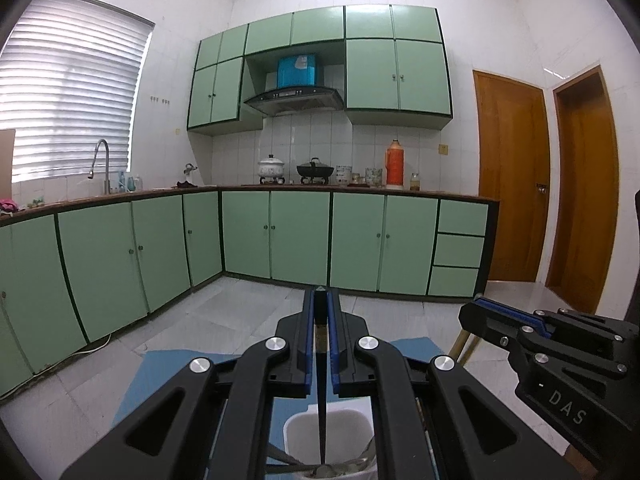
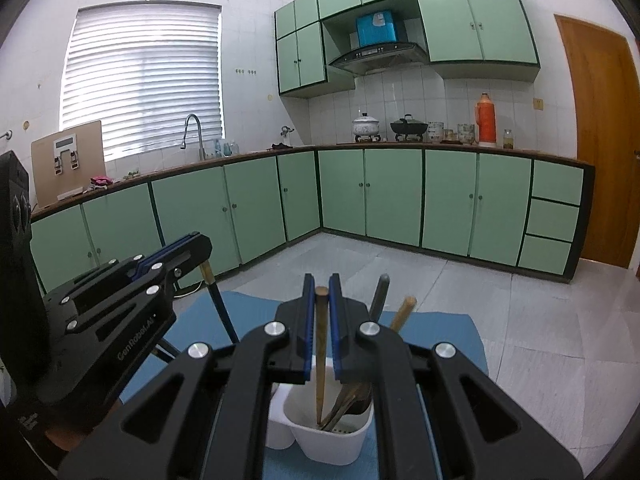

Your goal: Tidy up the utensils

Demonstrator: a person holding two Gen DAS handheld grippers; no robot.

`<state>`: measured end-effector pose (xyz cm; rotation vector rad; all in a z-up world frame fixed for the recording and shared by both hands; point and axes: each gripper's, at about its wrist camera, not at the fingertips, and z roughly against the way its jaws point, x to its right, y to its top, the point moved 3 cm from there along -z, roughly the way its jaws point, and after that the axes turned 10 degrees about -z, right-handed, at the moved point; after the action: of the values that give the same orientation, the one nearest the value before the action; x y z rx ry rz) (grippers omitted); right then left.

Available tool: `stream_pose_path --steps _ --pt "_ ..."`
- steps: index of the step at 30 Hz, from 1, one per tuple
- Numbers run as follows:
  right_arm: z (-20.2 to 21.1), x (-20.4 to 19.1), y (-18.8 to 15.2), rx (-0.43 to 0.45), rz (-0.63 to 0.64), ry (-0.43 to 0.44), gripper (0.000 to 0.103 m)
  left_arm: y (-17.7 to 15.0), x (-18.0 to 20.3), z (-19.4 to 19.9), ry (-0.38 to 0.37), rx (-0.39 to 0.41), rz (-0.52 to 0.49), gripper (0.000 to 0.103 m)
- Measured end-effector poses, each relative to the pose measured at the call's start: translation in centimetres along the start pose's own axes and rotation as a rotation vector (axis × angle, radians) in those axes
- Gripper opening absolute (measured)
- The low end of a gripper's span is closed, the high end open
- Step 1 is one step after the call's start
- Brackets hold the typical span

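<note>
My left gripper [image 1: 320, 300] is shut on a dark chopstick [image 1: 321, 392] that hangs point down over a white utensil holder [image 1: 304, 428]. My right gripper [image 2: 321, 286] is shut on a brown wooden chopstick [image 2: 320, 360] whose lower end is inside the white utensil holder [image 2: 336, 446]. The holder stands on a blue mat [image 2: 256, 312] and holds several other utensils, among them a grey handle [image 2: 379, 294] and a wooden handle [image 2: 403, 312]. The left gripper also shows in the right wrist view [image 2: 192, 244], holding the dark chopstick [image 2: 218, 308]. The right gripper shows in the left wrist view [image 1: 480, 308].
Green base cabinets [image 1: 300, 236] run along the far walls behind a tiled floor [image 1: 224, 312]. The counter carries pots, a red thermos [image 1: 395, 164] and a sink tap [image 1: 102, 160]. Wooden doors [image 1: 516, 176] stand at the right.
</note>
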<state>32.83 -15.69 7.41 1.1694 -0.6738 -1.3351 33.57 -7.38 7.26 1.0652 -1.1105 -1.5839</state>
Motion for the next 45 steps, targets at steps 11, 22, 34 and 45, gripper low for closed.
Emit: stream_pose_path --steps 11,22,34,45 --pt "0.5 0.3 -0.5 0.008 0.009 -0.028 0.011 -0.4 -0.3 0.6 0.002 -0.006 0.01 0.012" --pt "3.3 1.3 -0.1 0.084 -0.006 -0.039 0.039 0.4 -1.1 2.0 0.018 0.042 0.023 0.062" --pt "7.0 3.3 -0.2 0.154 -0.019 -0.087 0.069 0.9 -2.5 5.1 0.085 0.094 0.03 0.085" --pt "11.2 5.2 -4.6 0.132 -0.059 -0.119 0.09 -2.9 -3.4 10.4 0.102 0.033 0.082 0.096"
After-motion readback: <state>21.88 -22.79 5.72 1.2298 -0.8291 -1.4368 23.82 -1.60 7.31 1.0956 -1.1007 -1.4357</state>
